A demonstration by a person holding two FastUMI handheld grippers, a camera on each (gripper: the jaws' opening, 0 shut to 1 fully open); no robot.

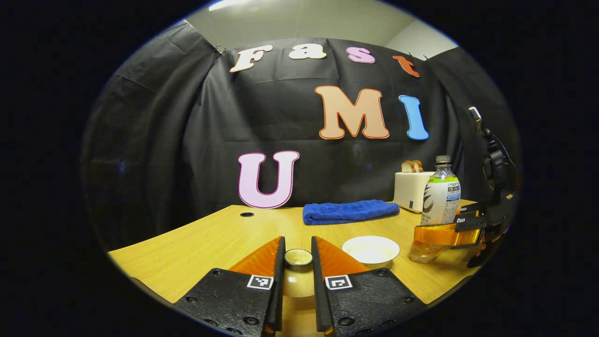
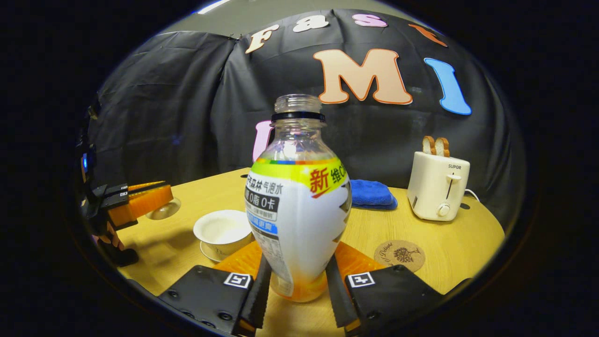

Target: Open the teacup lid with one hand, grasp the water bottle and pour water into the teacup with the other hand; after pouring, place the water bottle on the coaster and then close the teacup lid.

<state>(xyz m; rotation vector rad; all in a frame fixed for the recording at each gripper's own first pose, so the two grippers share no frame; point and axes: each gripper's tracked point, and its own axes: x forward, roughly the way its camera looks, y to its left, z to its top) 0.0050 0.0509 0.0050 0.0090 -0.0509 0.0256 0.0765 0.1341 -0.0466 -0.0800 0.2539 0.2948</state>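
Left gripper (image 1: 298,262): fingers clamped on the teacup lid (image 1: 298,257), pinching its knob, lid held clear above the desk (image 1: 196,248). Right gripper (image 2: 295,281): fingers closed on the lower body of the water bottle (image 2: 297,206), bottle upright, uncapped. Open teacup (image 2: 222,231) sits on its saucer just left of the bottle. Coaster (image 2: 399,254) is bare, just right of the right fingers. Blue towel (image 2: 372,194) and toaster (image 2: 437,185) at the back.

Right hand-held gripper (image 2: 297,285) clamps the uncapped water bottle (image 2: 298,201) — upright, beside the teacup (image 2: 223,229).
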